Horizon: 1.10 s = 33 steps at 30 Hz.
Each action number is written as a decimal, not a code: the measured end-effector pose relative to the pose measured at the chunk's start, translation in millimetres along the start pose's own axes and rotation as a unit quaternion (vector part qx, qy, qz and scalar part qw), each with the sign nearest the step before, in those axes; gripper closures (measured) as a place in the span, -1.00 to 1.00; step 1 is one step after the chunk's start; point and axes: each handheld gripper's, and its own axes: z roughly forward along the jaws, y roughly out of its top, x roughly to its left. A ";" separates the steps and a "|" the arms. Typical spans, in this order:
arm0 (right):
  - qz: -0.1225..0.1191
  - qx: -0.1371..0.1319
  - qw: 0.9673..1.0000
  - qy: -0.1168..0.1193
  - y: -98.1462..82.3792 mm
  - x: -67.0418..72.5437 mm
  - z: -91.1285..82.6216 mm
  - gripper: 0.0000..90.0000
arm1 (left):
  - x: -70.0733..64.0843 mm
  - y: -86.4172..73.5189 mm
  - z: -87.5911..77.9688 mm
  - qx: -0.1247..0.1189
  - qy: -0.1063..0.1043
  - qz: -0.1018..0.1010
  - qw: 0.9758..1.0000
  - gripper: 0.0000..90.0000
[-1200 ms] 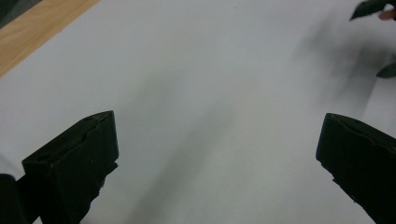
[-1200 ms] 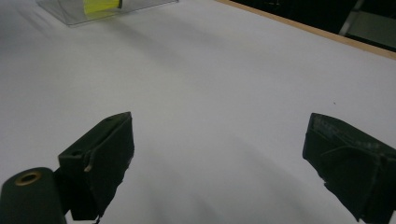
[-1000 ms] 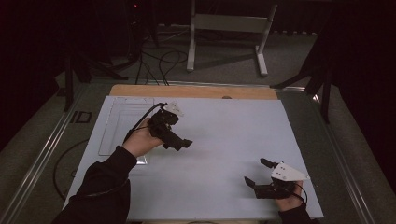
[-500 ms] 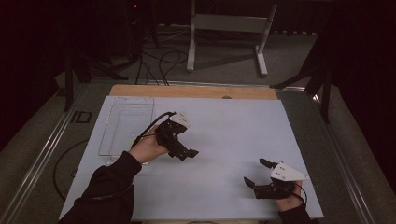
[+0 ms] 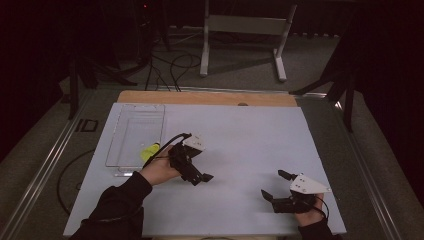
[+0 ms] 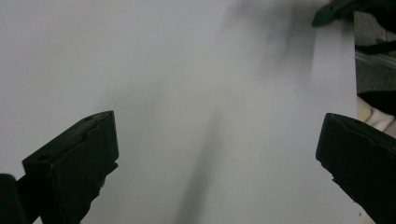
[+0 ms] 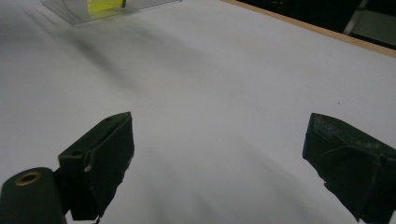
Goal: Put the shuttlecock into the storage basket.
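1. Where the near table edge is cutting off the person's wrists in the high view, the right gripper (image 5: 278, 186) is sitting low at the near right, jaws standing wide apart, nothing between them.
2. Left gripper (image 5: 199, 176) is hovering near the table's middle-left, jaws likewise spread and empty; its own view is showing bare white sheet (image 6: 187, 84) between them.
3. Just beyond the left hand (image 5: 159, 171), a yellow object (image 5: 149, 150) is lying in the near right corner of a clear tray (image 5: 120, 131); the hand is partly covering it, and its shape is too blurred to identify.
4. In the right gripper view the same yellow object (image 7: 103, 4) is being cut off by the top edge.
5. White sheet is lying open between and beyond both grippers; a wooden strip (image 5: 210, 98) is bordering the far edge.
6. Past the table, a metal stand (image 5: 245, 30) and cables (image 5: 170, 60) are sitting on the floor.
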 end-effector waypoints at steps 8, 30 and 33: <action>-0.001 0.001 1.000 0.003 0.2 0.6 0.4 -0.79 | -7.5 -18.5 2.5 0.004 -0.016 0.001 1.000 -1.00; 0.000 0.005 1.000 0.004 -0.1 0.4 1.1 -0.79 | -34.1 -64.5 -18.0 0.005 -0.006 -0.001 1.000 -1.00; -0.001 0.005 1.000 0.004 -0.2 0.4 1.3 -0.79 | -36.7 -72.4 -23.3 0.001 -0.002 -0.005 1.000 -1.00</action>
